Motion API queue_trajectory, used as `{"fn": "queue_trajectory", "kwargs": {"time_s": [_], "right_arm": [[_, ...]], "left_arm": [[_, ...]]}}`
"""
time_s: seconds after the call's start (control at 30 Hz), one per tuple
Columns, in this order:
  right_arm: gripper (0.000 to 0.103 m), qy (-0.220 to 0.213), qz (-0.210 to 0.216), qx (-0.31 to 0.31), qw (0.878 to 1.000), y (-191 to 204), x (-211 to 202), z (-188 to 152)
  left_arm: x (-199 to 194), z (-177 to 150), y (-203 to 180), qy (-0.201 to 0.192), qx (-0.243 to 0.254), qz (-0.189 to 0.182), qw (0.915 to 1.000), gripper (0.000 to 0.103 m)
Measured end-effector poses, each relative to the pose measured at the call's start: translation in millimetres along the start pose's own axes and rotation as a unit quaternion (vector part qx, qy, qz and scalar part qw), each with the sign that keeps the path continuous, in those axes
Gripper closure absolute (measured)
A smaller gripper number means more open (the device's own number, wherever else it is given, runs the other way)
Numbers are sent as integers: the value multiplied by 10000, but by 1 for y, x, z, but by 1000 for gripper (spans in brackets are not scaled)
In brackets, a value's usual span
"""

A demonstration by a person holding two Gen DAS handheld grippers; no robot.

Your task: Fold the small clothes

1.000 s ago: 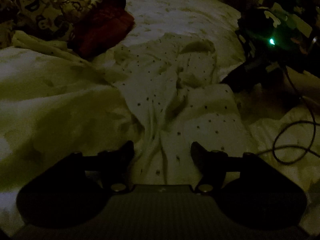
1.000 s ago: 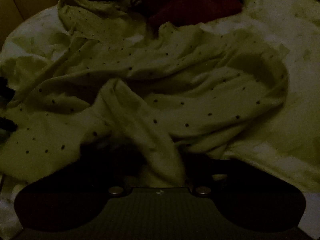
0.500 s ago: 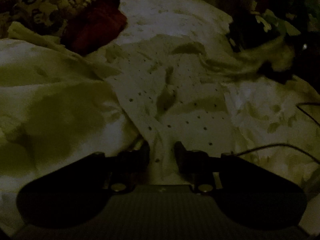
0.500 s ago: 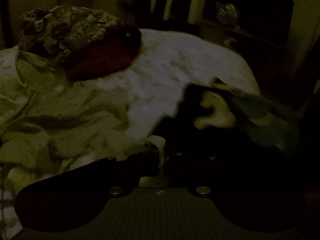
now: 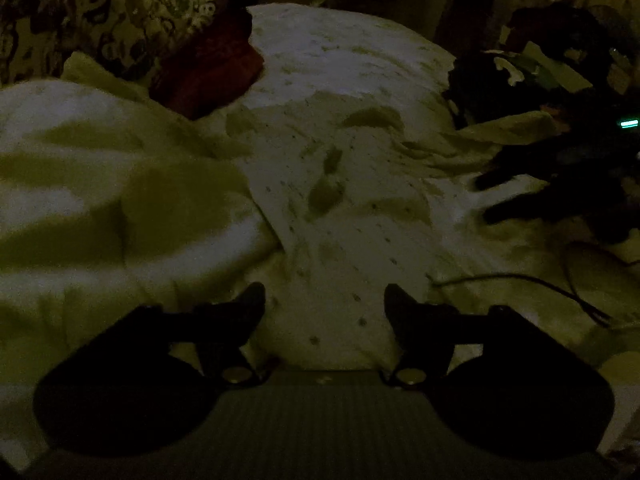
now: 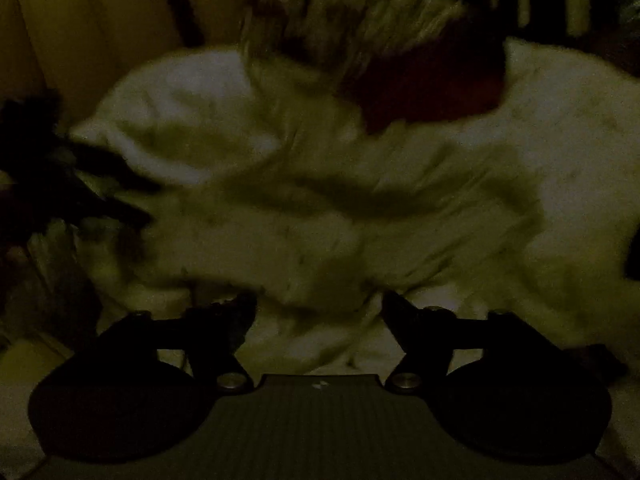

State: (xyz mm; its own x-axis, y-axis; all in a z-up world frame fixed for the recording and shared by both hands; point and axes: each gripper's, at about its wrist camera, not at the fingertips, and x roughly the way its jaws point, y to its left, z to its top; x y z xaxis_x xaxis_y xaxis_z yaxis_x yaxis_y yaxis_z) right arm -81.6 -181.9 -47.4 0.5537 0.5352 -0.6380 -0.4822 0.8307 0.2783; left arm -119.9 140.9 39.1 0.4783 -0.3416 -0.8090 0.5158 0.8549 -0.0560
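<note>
1. Dim bedroom, white bed (image 5: 348, 52) carrying everything.
2. At far left sit a patterned pile (image 5: 100, 20) and a red garment (image 5: 208, 72), apparently still unfolded.
3. Centre, the dotted garment (image 5: 340, 216) lies spread, wrinkled, not yet folded.
4. Left hand-held gripper (image 5: 324, 300) has just been opening, released over its near end.
5. Right hand-held gripper (image 6: 320, 308) has just been opening too, empty.

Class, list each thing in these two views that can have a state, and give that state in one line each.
Dotted garment: spread out on the bed, wrinkled, not yet folded.
Left gripper: open, jaws just opened, over the garment's near end, not pinching it.
Right gripper: open wide, jaws just opened, nothing gripped.
Red cloth: bunched up beside the patterned pile.
Cable: loose on the bed.
</note>
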Motion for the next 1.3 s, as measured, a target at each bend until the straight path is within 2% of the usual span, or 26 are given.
{"fn": "queue_trajectory", "kwargs": {"time_s": [0.07, 0.17, 0.23, 0.3, 0.33, 0.37, 0.4, 0.43, 0.5, 0.57, 0.67, 0.73, 0.83, 0.9, 0.97, 1.0, 1.03, 1.1, 1.17, 1.2, 1.23, 1.27, 1.3], "right_arm": [[0, 112, 61, 30, 9999, -9, 25, -1], [0, 257, 86, -83, 9996, -19, 53, -2], [0, 357, 278, -264, 9986, -20, 69, -3], [1, 330, 453, -219, 9982, -25, 78, -4], [21, 276, 468, -143, 9984, -25, 80, -3], [52, 258, 577, -3, 9980, -28, 85, -1], [94, 331, 690, 127, 9970, -27, 89, -1], [95, 306, 678, 208, 9970, -26, 90, 1], [96, 186, 627, 291, 9974, -20, 70, 3], [96, 6, 644, 644, 9958, -24, 48, 13], [96, -330, 845, 1096, 9898, -27, -13, 25], [97, -462, 779, 1277, 9877, -23, -61, 31], [96, -682, 575, 1634, 9825, -17, -129, 34], [96, -755, 515, 1787, 9796, -13, -166, 32], [86, -332, 660, 1873, 9795, -12, -174, 25], [75, -188, 625, 1954, 9786, -9, -172, 17], [59, -129, 563, 2067, 9767, -8, -165, 9], [37, 250, 349, 2021, 9784, 0, -144, -9], [36, 546, -331, 1680, 9837, 12, -128, -25], [37, 631, -671, 1407, 9858, 18, -125, -30], [37, 517, -951, 1205, 9868, 23, -128, -35], [38, 356, -1140, 1144, 9862, 25, -134, -39], [33, 247, -1373, 1118, 9839, 25, -140, -41]], "left_arm": [[-1, -7, -3, 42, -69, -100, 9999, 36], [13, -17, -11, 243, -11, 152, 9996, 43], [21, -20, -10, 249, 16, 236, 9994, 63], [26, -19, -4, 255, -153, 190, 9994, 75], [25, -17, 0, 238, -274, 152, 9992, 84], [24, -16, 4, 213, -348, 106, 9991, 87], [21, -12, 5, 165, -394, 50, 9991, 89], [17, -8, 8, 58, -452, -14, 9990, 90], [5, 3, 15, -195, -575, -105, 9981, 91], [-10, 13, 21, -519, -660, -102, 9964, 92], [-31, 27, 31, -917, -766, -195, 9926, 92], [-41, 31, 36, -1075, -848, -478, 9894, 92], [-45, 29, 30, -1045, -764, -654, 9894, 93], [-39, 20, 27, -797, -703, -788, 9912, 93], [-26, 7, 24, -498, -713, -802, 9930, 93], [-21, 0, 24, -347, -734, -745, 9939, 93], [-16, -8, 25, -233, -782, -663, 9945, 93], [-15, -17, 29, -164, -905, -575, 9941, 93], [-23, -22, 32, -193, -924, -514, 9942, 91], [-26, -24, 33, -182, -879, -482, 9948, 81], [-28, -24, 30, -144, -840, -457, 9953, 55], [-29, -24, 27, -176, -875, -439, 9950, 42], [-29, -25, 24, -232, -897, -445, 9947, 31]]}}
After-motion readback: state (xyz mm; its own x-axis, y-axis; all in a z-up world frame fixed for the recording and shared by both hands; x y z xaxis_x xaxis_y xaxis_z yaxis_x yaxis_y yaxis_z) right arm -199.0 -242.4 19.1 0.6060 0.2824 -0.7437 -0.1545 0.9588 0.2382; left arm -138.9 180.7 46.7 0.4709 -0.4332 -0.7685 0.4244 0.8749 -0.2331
